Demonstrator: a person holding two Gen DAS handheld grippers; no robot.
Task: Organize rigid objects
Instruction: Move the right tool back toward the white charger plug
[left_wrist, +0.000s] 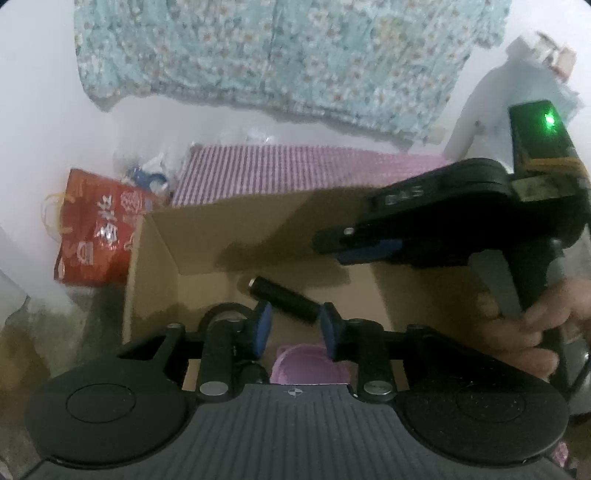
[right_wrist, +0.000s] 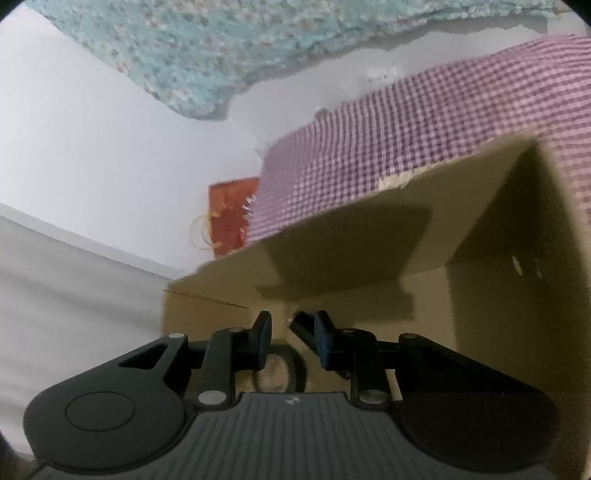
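An open cardboard box (left_wrist: 207, 236) lies below both grippers. Inside it lie a black cylinder (left_wrist: 284, 299), a black tape roll (left_wrist: 221, 314) and a pink-purple bowl (left_wrist: 310, 365). My left gripper (left_wrist: 295, 326) hangs open over the box, with the cylinder's end showing between its blue pads, apart from them. My right gripper (left_wrist: 354, 247) reaches in from the right above the box, held by a hand. In the right wrist view my right gripper (right_wrist: 291, 336) is open and empty over the box (right_wrist: 480, 314), above the tape roll (right_wrist: 277, 373) and the black cylinder (right_wrist: 301, 323).
A red printed bag (left_wrist: 99, 229) stands left of the box, with a clear plastic bag (left_wrist: 147, 166) behind it. A pink checked cloth (left_wrist: 295, 170) lies behind the box. A floral blue fabric (left_wrist: 288, 55) hangs on the white wall.
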